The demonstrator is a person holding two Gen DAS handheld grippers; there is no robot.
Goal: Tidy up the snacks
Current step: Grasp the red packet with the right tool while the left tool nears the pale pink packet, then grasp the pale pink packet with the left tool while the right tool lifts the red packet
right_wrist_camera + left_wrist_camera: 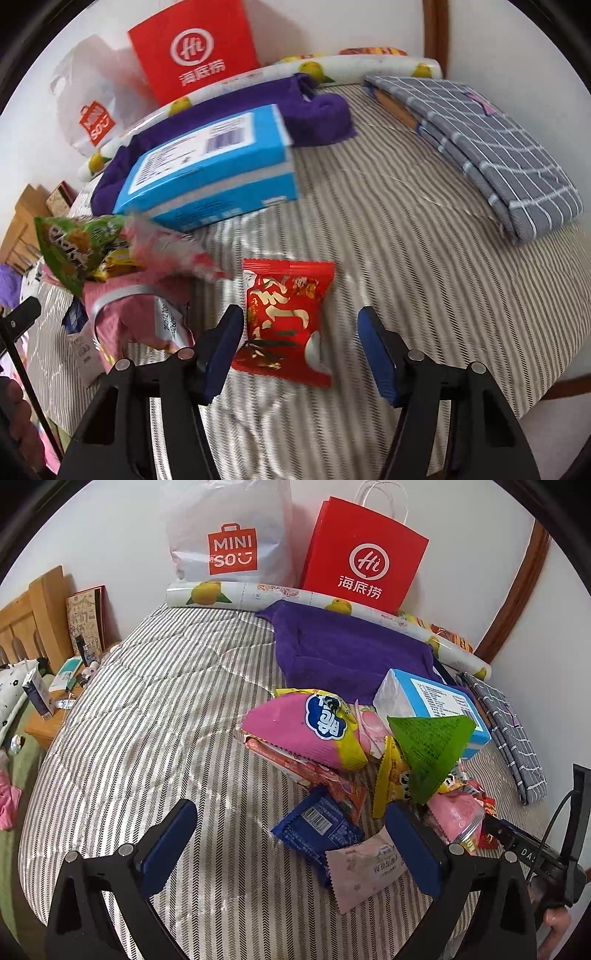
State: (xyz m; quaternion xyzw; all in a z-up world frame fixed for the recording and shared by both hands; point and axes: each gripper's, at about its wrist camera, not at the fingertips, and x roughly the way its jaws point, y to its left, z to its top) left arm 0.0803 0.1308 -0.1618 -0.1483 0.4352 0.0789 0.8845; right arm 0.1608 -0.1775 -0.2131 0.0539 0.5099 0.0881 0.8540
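Between the right gripper's (299, 345) parted jaws lies the red snack packet (286, 321), unclamped.

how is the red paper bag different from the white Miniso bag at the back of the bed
The red bag is stiff paper with white twisted-cord handles and a white circle logo; the white bag is soft, crumpled plastic with a red-orange square logo. The red bag holds flat sides; the white bag sags. Both stand against the wall behind the patterned roll.

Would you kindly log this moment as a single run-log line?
phase: reaching | right gripper: open, fingers straddling red snack packet | left gripper: open over blue wrapper | surface: striped quilt
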